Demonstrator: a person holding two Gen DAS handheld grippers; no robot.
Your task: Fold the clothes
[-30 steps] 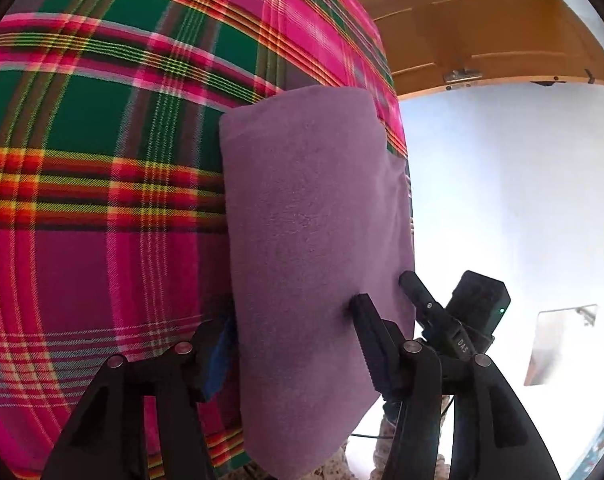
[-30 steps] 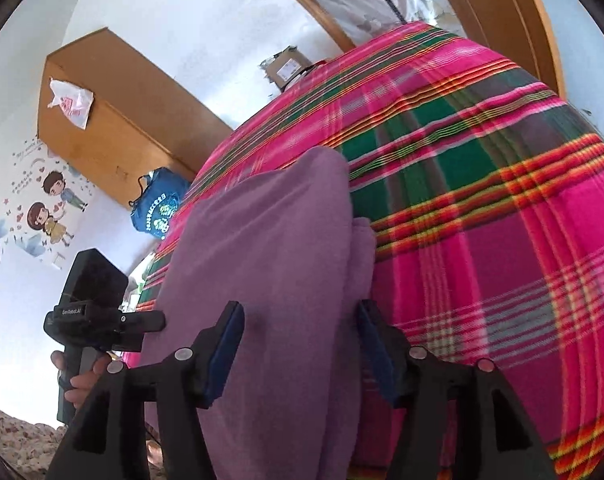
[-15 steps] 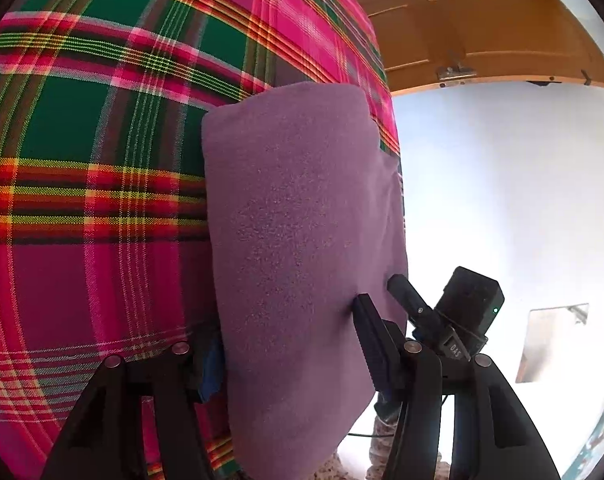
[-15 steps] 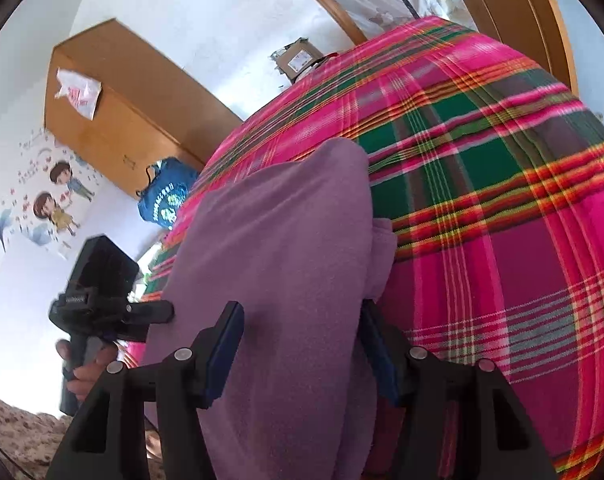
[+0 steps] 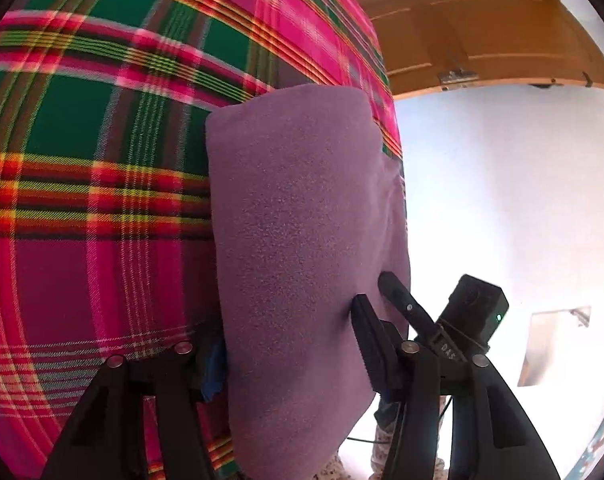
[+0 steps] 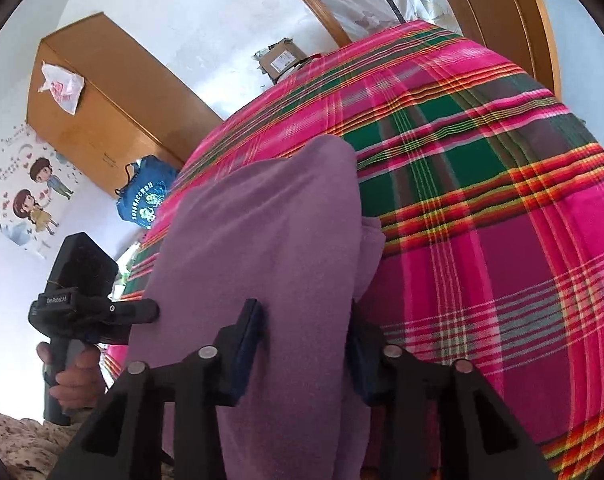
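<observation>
A folded purple garment [image 5: 302, 216] lies on a bed covered by a pink and green plaid blanket [image 5: 94, 160]. My left gripper [image 5: 288, 344] straddles its near end. The right pad dents the cloth, the left pad is half hidden at the cloth's edge, and the jaws are closing. In the right wrist view, my right gripper [image 6: 304, 344] holds the same garment [image 6: 270, 240] between its pads. Its jaws are closing and the cloth bulges between them. A finger [image 5: 398, 296] of the right gripper shows beside the garment in the left wrist view.
A wooden cabinet [image 6: 102, 92] with a white plastic bag on it stands against the white wall. A blue bag [image 6: 142, 196] hangs by the bed and a cardboard box [image 6: 282, 60] sits at the far end. A hand [image 6: 74, 380] holds the left gripper's handle.
The right gripper's jaws have drawn in on the purple garment, which now bulges between them. The left gripper's jaws have narrowed slightly. Neither hand has moved much.
</observation>
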